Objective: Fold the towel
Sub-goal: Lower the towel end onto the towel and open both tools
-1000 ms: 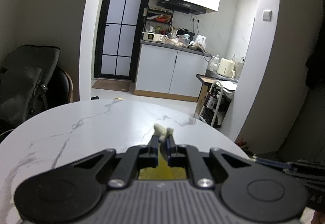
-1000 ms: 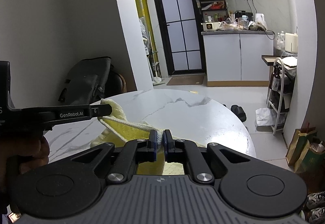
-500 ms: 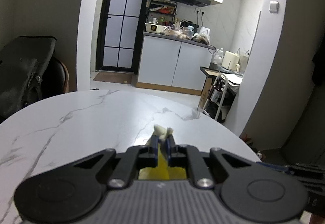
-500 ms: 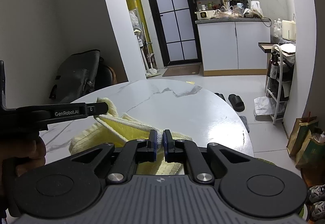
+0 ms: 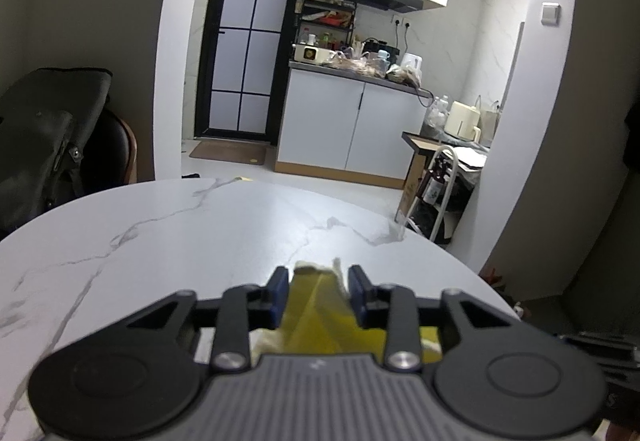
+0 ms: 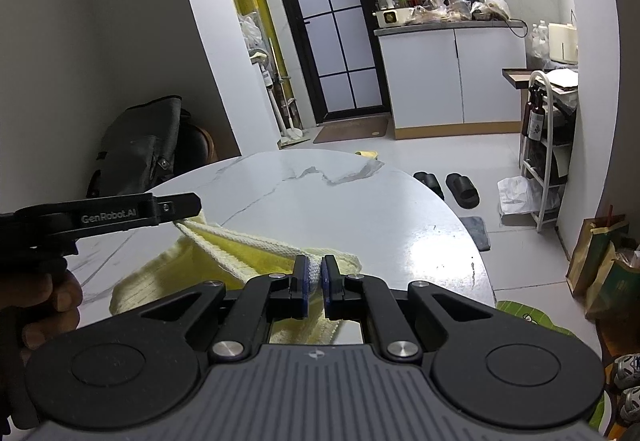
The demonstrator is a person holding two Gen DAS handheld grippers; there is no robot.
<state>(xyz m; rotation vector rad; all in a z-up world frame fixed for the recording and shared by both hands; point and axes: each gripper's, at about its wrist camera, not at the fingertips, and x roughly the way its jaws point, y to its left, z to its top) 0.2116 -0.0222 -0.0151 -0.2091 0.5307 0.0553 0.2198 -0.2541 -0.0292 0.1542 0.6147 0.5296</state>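
A yellow towel (image 6: 240, 253) with a white woven edge lies bunched on the round white marble table (image 6: 340, 201). My right gripper (image 6: 316, 277) is shut on the towel's white edge near the table's right side. In the left wrist view my left gripper (image 5: 318, 293) stands open, and the towel (image 5: 312, 329) rests loose between its spread fingers. The right wrist view shows the left gripper (image 6: 176, 207) from the side, its tip at the towel's far left corner, held by a person's hand (image 6: 48, 305).
A dark bag on a chair (image 5: 40, 141) stands behind the table at the left. Beyond the table's right edge are black slippers (image 6: 460, 189), a white rack with bottles (image 6: 548, 145) and paper bags (image 6: 600, 261). Bare marble (image 5: 200, 233) stretches ahead.
My left gripper has opened and let go of the towel corner it pinched before. Both grippers have come lower, and the towel has settled onto the table. The right gripper keeps its hold.
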